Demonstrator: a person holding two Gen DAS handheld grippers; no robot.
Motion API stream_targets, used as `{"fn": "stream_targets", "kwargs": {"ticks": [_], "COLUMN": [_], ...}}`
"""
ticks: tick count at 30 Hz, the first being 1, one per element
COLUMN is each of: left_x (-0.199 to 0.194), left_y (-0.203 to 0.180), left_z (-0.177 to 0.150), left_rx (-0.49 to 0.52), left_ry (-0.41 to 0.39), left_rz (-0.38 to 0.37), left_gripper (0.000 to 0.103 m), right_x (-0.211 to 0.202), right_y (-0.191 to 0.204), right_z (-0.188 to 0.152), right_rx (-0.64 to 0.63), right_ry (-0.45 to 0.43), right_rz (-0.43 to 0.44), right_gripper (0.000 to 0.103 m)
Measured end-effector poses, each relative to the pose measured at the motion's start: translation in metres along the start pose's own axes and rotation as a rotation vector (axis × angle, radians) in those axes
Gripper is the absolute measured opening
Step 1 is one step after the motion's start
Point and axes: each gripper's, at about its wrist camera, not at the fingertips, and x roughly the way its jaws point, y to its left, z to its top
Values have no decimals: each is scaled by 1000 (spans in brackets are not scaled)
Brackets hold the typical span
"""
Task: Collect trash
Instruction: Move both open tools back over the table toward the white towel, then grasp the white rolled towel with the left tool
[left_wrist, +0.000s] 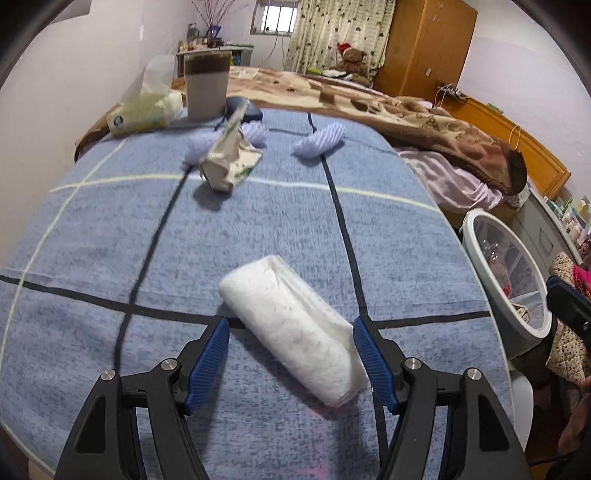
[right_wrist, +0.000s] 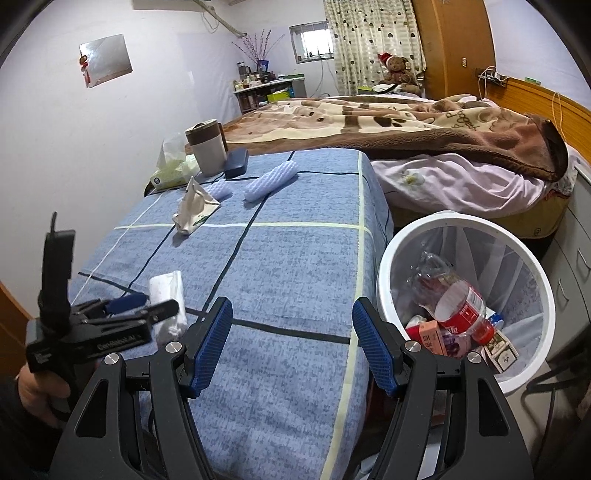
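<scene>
- The white folded tissue wad (left_wrist: 295, 332) lies on the blue checked cloth (left_wrist: 110, 258) at the near end of the table, between the fingers of your left tool (left_wrist: 291, 328).
- Your left tool stands apart; its blue pads (left_wrist: 208, 362) flank the wad, and the right pad appears to touch its edge without clamping it.
- Your right tool (right_wrist: 291, 314) also stands apart, with nothing between its pads, over the near right part of the table.
- A crumpled paper carton (left_wrist: 231, 158) lies farther off, near two lilac ribbed rolls (left_wrist: 321, 140).
- At the far left stand a tissue pack (left_wrist: 147, 110) and a lidded cup (left_wrist: 205, 86).
- The white bin (right_wrist: 461, 295), right of the table, holds a plastic bottle (right_wrist: 458, 299) and small boxes.
</scene>
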Motion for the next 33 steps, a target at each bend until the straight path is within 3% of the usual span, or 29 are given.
{"fn": "stream_targets", "kwargs": {"ticks": [6, 9, 11, 16, 31, 33], "left_x": [13, 13, 12, 7, -22, -24], "left_y": [-8, -7, -8, -13, 17, 25], "left_z": [0, 1, 2, 3, 11, 13], "left_rx": [15, 20, 29, 56, 31, 20], "left_ry": [7, 0, 1, -1, -83, -91], "left_rz": [18, 21, -2, -7, -12, -13], "left_gripper": [68, 55, 38, 26, 22, 22], "right_x": [5, 5, 7, 8, 21, 26], "right_y": [-2, -2, -1, 2, 28, 34], "right_z": [2, 2, 3, 5, 20, 22], "right_rx": [6, 5, 4, 0, -44, -51], "right_ry": [7, 7, 8, 6, 7, 17], "right_rz": [-2, -4, -7, -16, 14, 21], "right_gripper": [69, 69, 69, 69, 69, 64]}}
